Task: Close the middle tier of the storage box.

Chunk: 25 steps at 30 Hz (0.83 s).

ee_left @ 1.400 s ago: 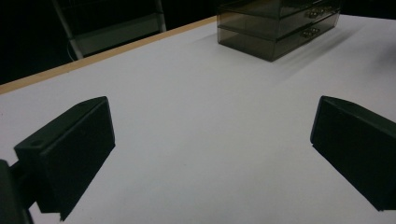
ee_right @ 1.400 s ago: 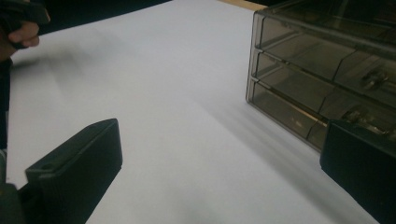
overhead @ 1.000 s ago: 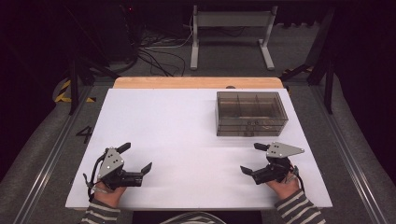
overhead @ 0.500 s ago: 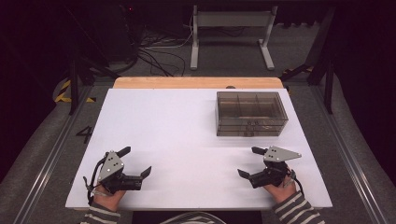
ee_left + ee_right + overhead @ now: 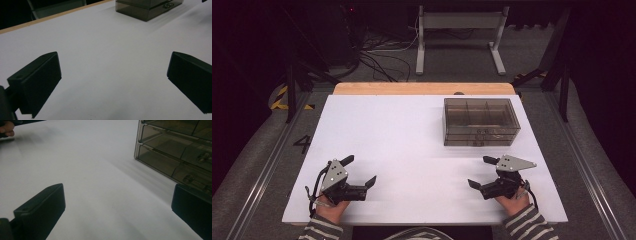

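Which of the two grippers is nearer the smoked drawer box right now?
The right gripper, at the table's near right, just in front of the drawer box. The left gripper sits across the table at the near left. Both have jaws spread.

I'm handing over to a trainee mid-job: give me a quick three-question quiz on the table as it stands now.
1. True or false: the left gripper holds something.
2. Which gripper is nearer the drawer box? A) left B) right C) both equally
3. Fill in: the box stands on the table's far ____ side in the high view.

Key:
1. False: its jaws stand wide apart with only bare table between them.
2. B: the box's drawers loom close in the right gripper view.
3. right
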Tool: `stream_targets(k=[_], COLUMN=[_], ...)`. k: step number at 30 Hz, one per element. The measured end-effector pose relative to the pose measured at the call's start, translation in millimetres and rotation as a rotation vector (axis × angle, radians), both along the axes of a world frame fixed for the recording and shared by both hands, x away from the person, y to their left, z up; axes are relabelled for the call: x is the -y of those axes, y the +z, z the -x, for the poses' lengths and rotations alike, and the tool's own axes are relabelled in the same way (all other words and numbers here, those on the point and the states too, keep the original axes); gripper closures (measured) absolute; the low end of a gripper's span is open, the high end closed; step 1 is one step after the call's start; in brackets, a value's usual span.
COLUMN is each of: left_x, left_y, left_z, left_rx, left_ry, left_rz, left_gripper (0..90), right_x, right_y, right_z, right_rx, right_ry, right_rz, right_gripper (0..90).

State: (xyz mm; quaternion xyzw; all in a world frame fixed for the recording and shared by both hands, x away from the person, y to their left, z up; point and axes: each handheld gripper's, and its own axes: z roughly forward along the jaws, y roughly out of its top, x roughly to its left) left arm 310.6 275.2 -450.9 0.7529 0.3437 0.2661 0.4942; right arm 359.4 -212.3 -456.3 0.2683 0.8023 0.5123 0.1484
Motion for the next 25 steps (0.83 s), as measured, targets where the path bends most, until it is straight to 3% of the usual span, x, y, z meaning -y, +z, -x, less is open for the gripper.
stream_targets(k=[4, 14, 25], left_x=[0.2, -3.6, -1.7], left_y=[-0.4, 1.3, 1.3], left_z=[2.0, 2.3, 3.5], left_rx=[0.004, 0.004, 0.024], left_ry=[-0.011, 0.01, 0.012], left_rz=[-0.022, 0.033, -0.002], left_gripper=[0.2, 0.2, 0.7], right_x=[1.1, 2.1, 3.8], right_y=[0.4, 0.7, 1.4], right_z=[0.6, 0.8, 0.5], right_rx=[0.006, 0.003, 0.001], right_ry=[-0.004, -0.003, -0.006], right_rz=[-0.001, -0.008, -0.017], right_gripper=[0.0, 0.0, 0.0])
